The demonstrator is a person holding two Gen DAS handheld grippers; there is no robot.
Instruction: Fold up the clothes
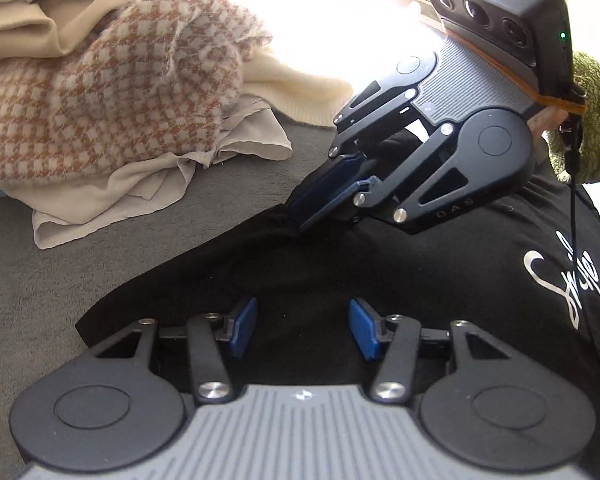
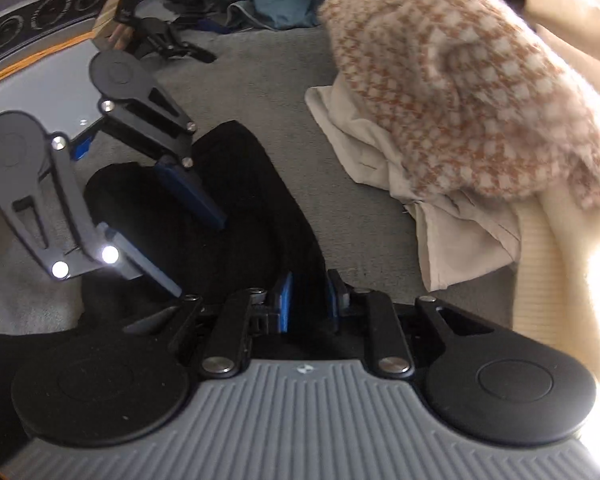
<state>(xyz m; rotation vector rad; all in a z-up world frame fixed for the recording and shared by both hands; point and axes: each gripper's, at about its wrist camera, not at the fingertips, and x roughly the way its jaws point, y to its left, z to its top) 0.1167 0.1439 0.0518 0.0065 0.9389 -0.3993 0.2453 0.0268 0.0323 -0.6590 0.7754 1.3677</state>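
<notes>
A black T-shirt [image 1: 380, 272] with white script [image 1: 556, 280] lies spread on the grey carpet [image 1: 60, 280]. My left gripper [image 1: 304, 328] hovers over the shirt's near part. Its blue pads [image 1: 244, 328] stand wide apart and open, with black cloth lying loose under them. My right gripper [image 1: 300, 212] comes in from the upper right, tilted down, shut on a raised fold at the shirt's far edge. In the right wrist view its pads [image 2: 284, 304] pinch the black shirt [image 2: 260, 208]. The left gripper [image 2: 200, 256] stands open close by on the left.
A heap of clothes lies beyond the shirt: a brown-and-white houndstooth knit [image 1: 100, 100], a thin beige cloth [image 1: 140, 192] under it and a cream knit [image 1: 300, 80]. A green fuzzy thing [image 1: 596, 120] sits at the right edge. Blue garments [image 2: 276, 0] lie further back.
</notes>
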